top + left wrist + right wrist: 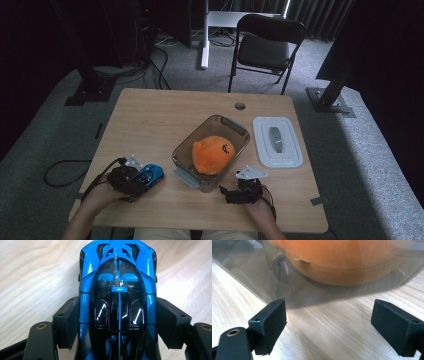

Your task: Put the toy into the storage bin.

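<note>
Grey carpet and a black folding chair point(264, 47) lie beyond the wooden table point(150, 120), which carries everything in hand. Largest on it is the clear plastic container point(210, 150), open, with an orange plush toy point(214, 154) sitting inside; its white lid point(277, 141) lies flat just to the right, apart from it. Near the front left edge the blue toy sports car point(117, 297) rests on the table, left of the container.

Seen along the left hand-held gripper point(131, 181), the jaws bracket the car's flanks, both pads flush against the blue bodywork at mid-length, so it appears pinched on the car. For a clean lift, the grip looks best kept square across the doors; the glossy shell may slip if the squeeze is light or the car tips nose-down. It should rise straight before swinging toward the container, clearing the near rim and latch.

The right hand-held gripper point(240, 192) stands spread and empty just before the container's near wall, well placed to steady it if it slides.
</note>
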`<state>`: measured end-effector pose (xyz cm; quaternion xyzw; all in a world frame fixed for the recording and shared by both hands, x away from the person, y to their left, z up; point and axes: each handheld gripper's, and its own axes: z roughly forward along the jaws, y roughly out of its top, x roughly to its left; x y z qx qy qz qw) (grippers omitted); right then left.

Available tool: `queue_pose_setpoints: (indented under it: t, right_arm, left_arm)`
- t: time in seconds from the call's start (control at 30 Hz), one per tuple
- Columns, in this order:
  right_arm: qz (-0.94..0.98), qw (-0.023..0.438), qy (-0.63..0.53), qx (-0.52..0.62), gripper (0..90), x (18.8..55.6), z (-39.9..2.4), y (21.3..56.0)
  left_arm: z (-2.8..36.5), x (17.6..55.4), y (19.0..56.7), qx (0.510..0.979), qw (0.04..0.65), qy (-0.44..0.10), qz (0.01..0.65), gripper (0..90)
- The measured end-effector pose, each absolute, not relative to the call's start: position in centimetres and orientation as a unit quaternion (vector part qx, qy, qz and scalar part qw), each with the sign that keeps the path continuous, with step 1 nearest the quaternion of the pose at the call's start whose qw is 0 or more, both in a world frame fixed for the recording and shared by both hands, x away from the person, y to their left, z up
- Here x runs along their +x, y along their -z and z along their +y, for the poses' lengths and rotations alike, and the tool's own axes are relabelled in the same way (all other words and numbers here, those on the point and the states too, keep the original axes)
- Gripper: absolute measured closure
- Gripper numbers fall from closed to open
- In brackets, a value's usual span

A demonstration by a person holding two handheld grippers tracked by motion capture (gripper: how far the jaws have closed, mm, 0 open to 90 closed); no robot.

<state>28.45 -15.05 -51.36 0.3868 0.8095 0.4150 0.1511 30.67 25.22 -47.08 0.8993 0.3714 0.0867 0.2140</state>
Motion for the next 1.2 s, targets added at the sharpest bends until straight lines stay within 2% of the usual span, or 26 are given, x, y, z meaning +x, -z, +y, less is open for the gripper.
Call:
queue_pose_setpoints:
  t: [0.63,1.2]
  right_arm:
    - [0.818,0.170,-0.386,0.390,12.7,28.0,-18.6,52.1]
    - [0.833,0.167,-0.357,0.387,12.8,28.1,-19.1,52.7]
  left_arm:
    - [25.3,32.2,41.6,0.900,0.217,-0.116,0.360,28.8]
    - [23.3,34.2,35.9,0.900,0.231,-0.140,0.342,28.8]
